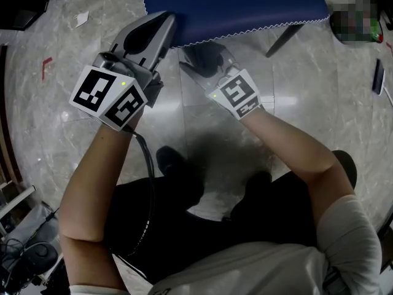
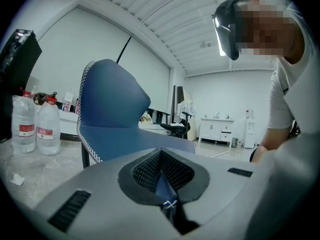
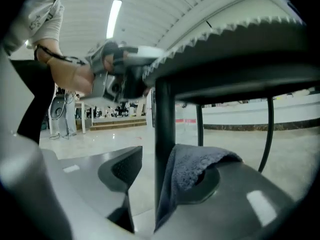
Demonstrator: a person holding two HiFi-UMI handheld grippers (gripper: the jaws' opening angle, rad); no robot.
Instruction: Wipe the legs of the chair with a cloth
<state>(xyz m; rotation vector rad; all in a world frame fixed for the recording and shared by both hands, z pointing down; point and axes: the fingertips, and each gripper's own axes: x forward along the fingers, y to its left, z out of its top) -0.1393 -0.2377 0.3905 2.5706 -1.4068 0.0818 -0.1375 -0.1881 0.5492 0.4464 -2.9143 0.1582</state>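
Observation:
A blue chair seat (image 1: pixel 233 5) with a white stitched edge fills the top of the head view. My left gripper (image 1: pixel 164 20) is shut on the seat's front edge; in the left gripper view blue fabric sits pinched in my left gripper (image 2: pixel 162 181). My right gripper (image 1: pixel 206 59) reaches under the seat. In the right gripper view a black chair leg (image 3: pixel 165 134) stands between the parted jaws of my right gripper (image 3: pixel 170 171). A grey cloth (image 3: pixel 192 169) drapes over the right jaw and lies against the leg; a small gap separates the left jaw from it.
More black chair legs (image 3: pixel 270 129) stand behind, one seen from above (image 1: pixel 284 40). Two water bottles (image 2: pixel 35 126) stand on the marble floor (image 1: pixel 307 97) beside the chair. A black case (image 1: pixel 24 5) lies at the top left. The person's shoes (image 1: pixel 172 161) are close below the grippers.

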